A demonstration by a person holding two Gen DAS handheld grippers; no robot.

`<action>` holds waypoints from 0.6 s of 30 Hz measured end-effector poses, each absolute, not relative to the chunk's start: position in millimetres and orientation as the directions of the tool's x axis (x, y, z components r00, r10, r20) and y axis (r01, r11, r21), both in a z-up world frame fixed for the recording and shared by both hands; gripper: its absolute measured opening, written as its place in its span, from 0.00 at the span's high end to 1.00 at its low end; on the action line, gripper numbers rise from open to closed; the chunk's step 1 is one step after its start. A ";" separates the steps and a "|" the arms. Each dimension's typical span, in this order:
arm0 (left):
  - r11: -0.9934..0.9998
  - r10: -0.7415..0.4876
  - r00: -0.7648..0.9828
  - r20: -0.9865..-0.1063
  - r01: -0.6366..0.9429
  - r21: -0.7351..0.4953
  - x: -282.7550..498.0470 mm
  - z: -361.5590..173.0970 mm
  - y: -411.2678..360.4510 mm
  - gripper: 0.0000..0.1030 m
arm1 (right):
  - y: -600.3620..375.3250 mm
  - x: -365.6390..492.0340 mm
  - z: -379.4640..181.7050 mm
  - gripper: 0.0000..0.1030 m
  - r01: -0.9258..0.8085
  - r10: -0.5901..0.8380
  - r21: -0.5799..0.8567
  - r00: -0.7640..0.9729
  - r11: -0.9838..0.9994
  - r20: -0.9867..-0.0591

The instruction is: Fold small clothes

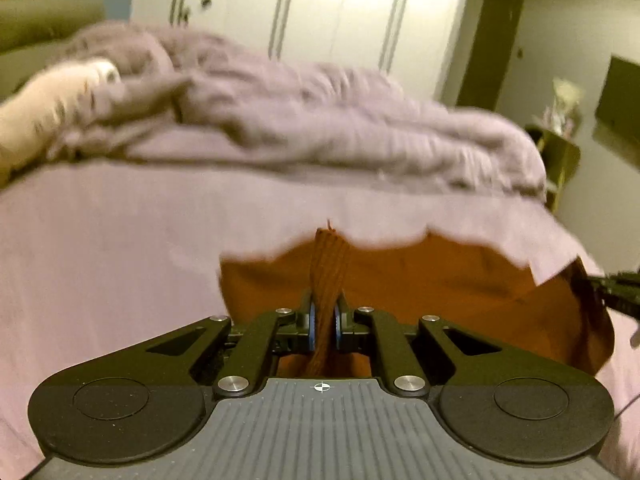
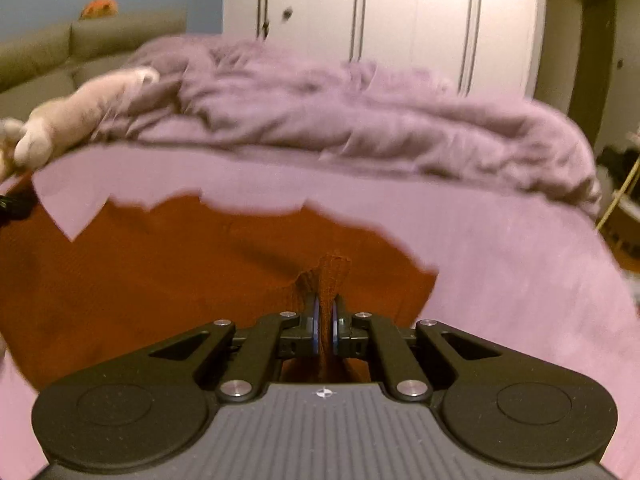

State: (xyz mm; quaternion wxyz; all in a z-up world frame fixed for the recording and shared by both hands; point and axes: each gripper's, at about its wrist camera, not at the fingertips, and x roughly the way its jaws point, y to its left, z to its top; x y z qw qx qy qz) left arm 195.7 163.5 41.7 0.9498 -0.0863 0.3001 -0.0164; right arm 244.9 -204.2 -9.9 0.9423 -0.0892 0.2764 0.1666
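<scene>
Garment: a small rust-orange ribbed knit garment (image 1: 440,284) lies on the near part of the bed; each gripper pinches up a bunched tuft of its near edge, and the far edge is ragged with blur in both views.
Left gripper (image 1: 325,320): fingers narrow, blue pads pressed on a vertical fold of the rust knit, which stands up beyond the tips.
Right gripper (image 2: 325,326): fingers narrow likewise, clamped on a smaller peak of the same cloth; its black tip also shows at the right margin of the left wrist view.
Handling: judged light, soft and limp; the cloth should sag between the two holds and offer no stiffness. The ribbing probably stretches, so a hard pull would distort it. Not fragile, not slippery.
Where to hold: at the hem or corners, well apart, so that the panel hangs flat; the present holds sit on the near edge, which suits a fold away from the person.
Surface: a pale lilac bed sheet (image 1: 100,260), smooth and soft, giving under load.
Bedding: a crumpled mauve duvet (image 2: 360,120) heaped along the far side, apart from the garment.
Soft toy: a cream plush toy (image 2: 80,112) at the duvet's left end.
Room: white wardrobe doors with long handles (image 1: 320,8) behind; an olive upholstered headboard (image 2: 80,48) at left; dim, warm light.
</scene>
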 end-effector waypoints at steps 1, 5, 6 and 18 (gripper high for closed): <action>0.985 -0.065 0.832 -0.552 -0.037 -0.171 205.4 46.6 166.0 0.90 | -201.7 252.0 -4.4 0.95 -0.347 0.252 -0.086 0.808 0.934 -0.532; 0.984 0.007 0.836 -0.549 -0.102 -0.144 256.6 38.6 166.8 0.90 | -189.1 292.2 2.5 0.95 -0.255 0.175 -0.106 0.858 0.961 -0.484; 0.985 0.018 0.826 -0.564 -0.111 -0.131 266.9 31.3 165.6 0.90 | -185.3 303.1 -1.0 0.95 -0.238 0.155 -0.113 0.860 0.965 -0.487; 0.977 0.016 0.767 -0.641 -0.148 -0.152 316.1 -21.5 179.6 0.90 | -151.6 377.7 -60.4 0.96 -0.193 0.029 -0.220 0.810 0.956 -0.585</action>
